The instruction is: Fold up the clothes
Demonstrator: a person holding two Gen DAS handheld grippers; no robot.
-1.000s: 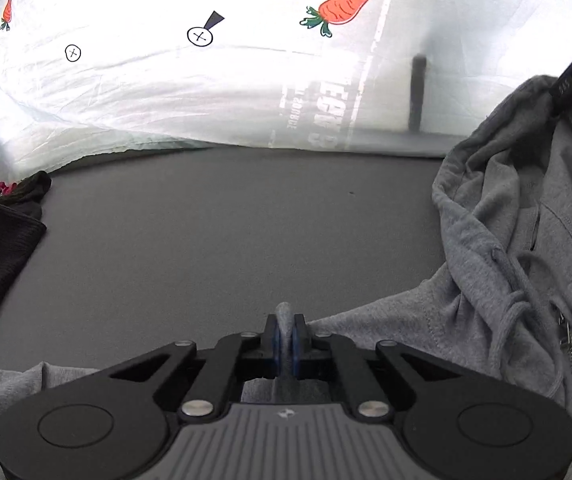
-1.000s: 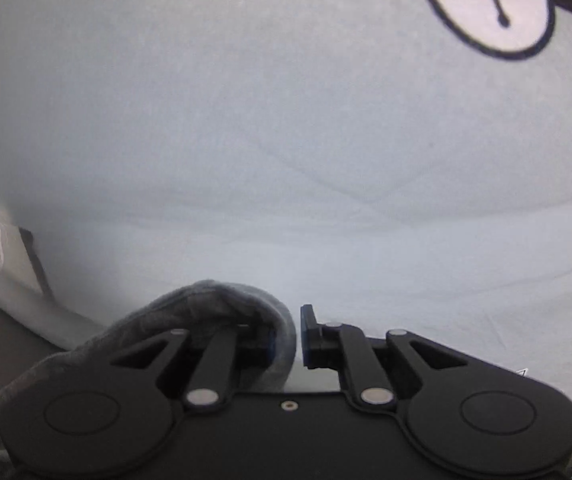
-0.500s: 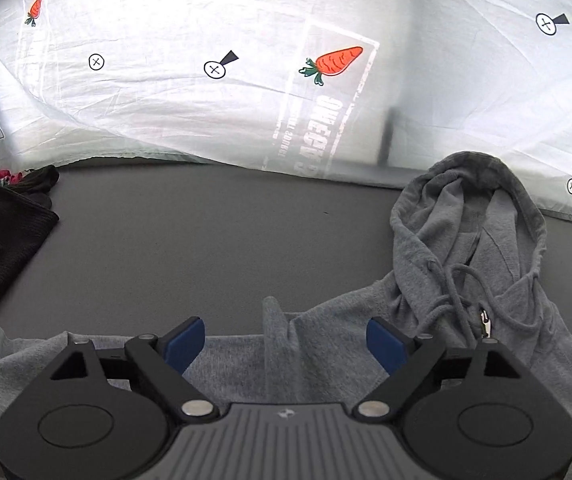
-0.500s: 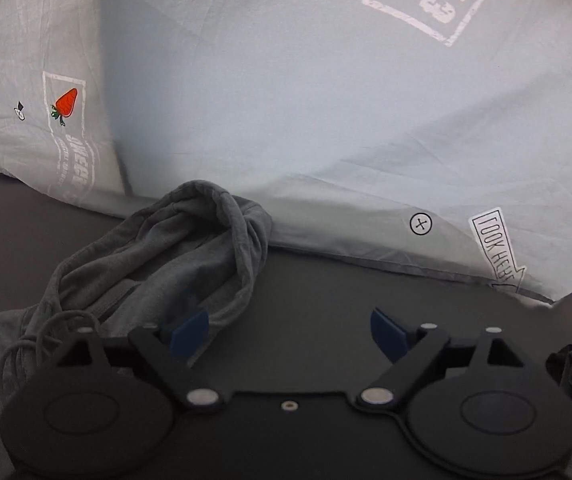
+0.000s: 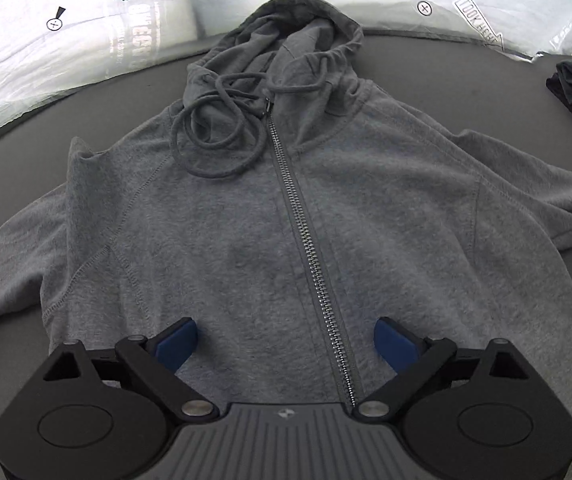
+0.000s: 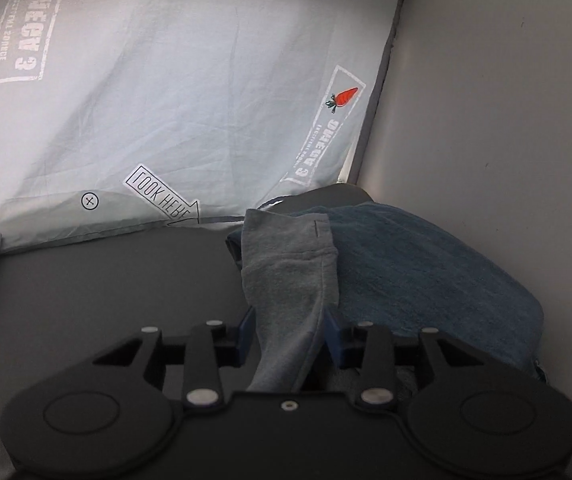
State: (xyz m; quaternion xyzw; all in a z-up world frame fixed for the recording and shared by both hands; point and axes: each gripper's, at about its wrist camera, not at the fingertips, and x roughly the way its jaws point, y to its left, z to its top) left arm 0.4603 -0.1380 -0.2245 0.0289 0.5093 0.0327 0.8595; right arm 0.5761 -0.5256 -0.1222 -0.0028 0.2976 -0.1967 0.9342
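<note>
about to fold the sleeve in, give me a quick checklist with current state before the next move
1. Hoodie lies flat, front up: ok.
2. Zipper closed: ok.
3. Left tongs open, clear of fabric: ok.
4. Sleeve between right tongs, which have just been closing: ok; firm pinch: cannot tell.
5. Sleeve end clear of blue towel: not ok, it rests on it.
6. Drawstring tidy: not ok, looped loose.

Soft grey fleece hoodie (image 5: 246, 240) with metal zip (image 5: 305, 232) lies on matt dark table (image 6: 126, 272); towel (image 6: 425, 264) nubby.
</note>
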